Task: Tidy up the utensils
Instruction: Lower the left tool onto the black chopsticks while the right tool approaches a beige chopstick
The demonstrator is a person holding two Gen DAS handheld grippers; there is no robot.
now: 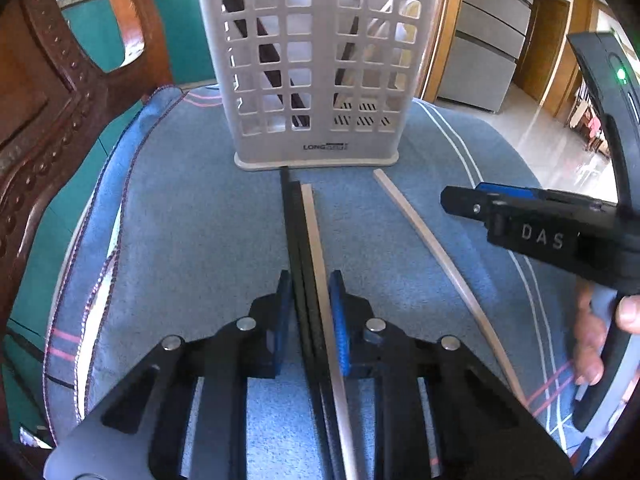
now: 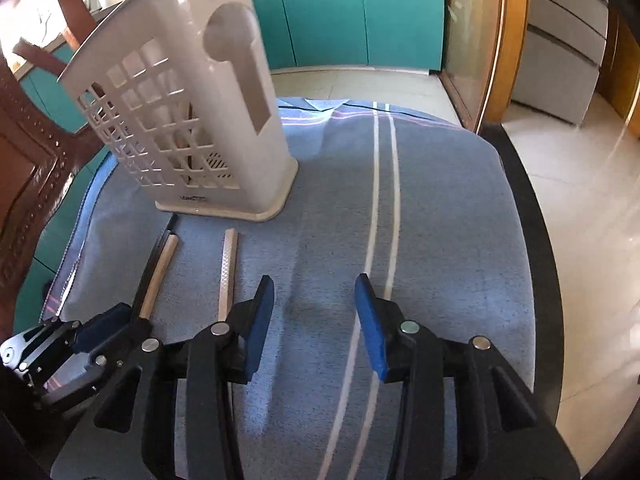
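Left gripper [image 1: 310,312] clamps black and pale chopsticks [image 1: 310,240] — right gripper [image 2: 314,322] gapes empty; perforated white plastic utensil holder [image 1: 316,80] stands ahead on blue towel [image 1: 192,220].

The left gripper [image 1: 310,296] points steeply down, its blue pads [image 1: 339,320] narrowly parted, straddling chopsticks [image 1: 316,248]; whether they press is unclear. The right gripper [image 2: 316,312] tilts down likewise, jaws apart with nothing between them. A hand [image 1: 600,336] wraps the right gripper's handle.
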